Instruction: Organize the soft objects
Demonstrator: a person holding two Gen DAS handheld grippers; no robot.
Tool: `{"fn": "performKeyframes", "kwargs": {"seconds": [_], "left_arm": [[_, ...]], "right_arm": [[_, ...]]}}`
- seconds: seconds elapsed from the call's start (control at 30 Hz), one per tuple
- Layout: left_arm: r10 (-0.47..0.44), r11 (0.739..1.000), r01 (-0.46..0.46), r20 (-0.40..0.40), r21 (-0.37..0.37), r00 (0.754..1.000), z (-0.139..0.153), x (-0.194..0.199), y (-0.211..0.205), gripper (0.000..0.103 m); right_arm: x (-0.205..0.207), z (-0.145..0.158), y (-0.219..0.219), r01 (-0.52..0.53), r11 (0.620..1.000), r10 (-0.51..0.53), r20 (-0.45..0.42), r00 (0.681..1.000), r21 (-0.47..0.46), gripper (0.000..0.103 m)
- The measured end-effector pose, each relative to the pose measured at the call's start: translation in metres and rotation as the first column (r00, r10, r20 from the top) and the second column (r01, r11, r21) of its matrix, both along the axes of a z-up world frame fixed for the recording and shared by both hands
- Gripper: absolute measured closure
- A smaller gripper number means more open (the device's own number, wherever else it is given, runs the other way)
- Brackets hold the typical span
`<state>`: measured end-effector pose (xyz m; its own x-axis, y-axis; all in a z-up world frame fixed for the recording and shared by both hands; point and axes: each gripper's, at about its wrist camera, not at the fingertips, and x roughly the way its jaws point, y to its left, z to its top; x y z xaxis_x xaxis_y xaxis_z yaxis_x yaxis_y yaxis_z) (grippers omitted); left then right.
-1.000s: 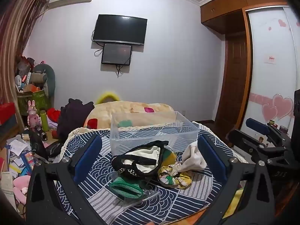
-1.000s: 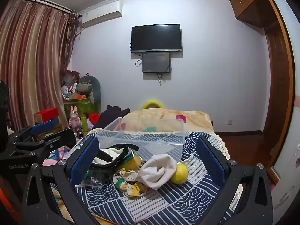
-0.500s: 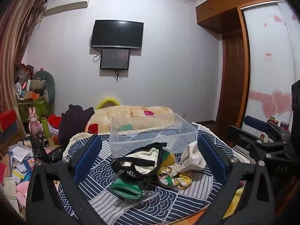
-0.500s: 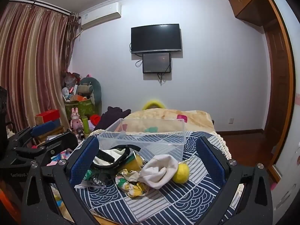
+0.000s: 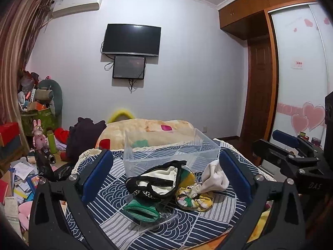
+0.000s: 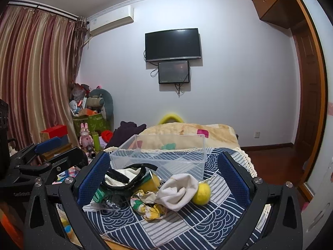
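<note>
Where the blue wave-patterned cloth [image 5: 187, 225] covers the worktop, the soft things lie in a loose heap just in front of a clear plastic bin [image 5: 170, 150] [image 6: 160, 156], whose long axis runs left to right across both views and whose open top faces up. A black-trimmed cream pouch [image 5: 158, 177] [image 6: 124, 176] lies with its long side running from near left to far right, its opening turned toward the bin. A green knitted piece [image 5: 141, 209] lies at its near edge, partly on a bit of clear plastic wrap [image 5: 158, 220]. To the right sits a crumpled white cloth [image 5: 214, 178] [image 6: 179, 189], resting on a floral yellow-and-green fabric [image 5: 193, 198] [image 6: 147, 206]. In the right wrist view a yellow ball [image 6: 200, 193] touches the white cloth's right side, near the bin's front wall. The left gripper [image 5: 166, 179] is spread wide, its blue pads flanking the whole heap and gripping nothing; the right gripper [image 6: 164, 179] is equally wide apart and empty, framing the same pile. Each gripper shows at the edge of the other's view. Beyond the bin lies a beige blanket [image 5: 145, 129], and two dark screens [image 6: 172, 45] hang on the far wall.
</note>
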<state>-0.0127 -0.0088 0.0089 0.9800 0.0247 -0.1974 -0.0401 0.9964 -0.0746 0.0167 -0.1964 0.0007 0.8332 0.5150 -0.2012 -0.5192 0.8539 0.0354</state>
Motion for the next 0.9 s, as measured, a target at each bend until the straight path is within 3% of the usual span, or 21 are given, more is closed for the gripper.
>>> {"fn": "performKeyframes", "kwargs": {"seconds": [0.9], "left_arm": [[-0.008, 1.0, 0.008, 0.009, -0.014, 1.0, 0.0004, -0.001, -0.001, 0.0]], "right_arm": [[-0.0008, -0.0006, 0.0023, -0.011, 1.0, 0.011, 0.003, 1.0, 0.004, 0.0]]}}
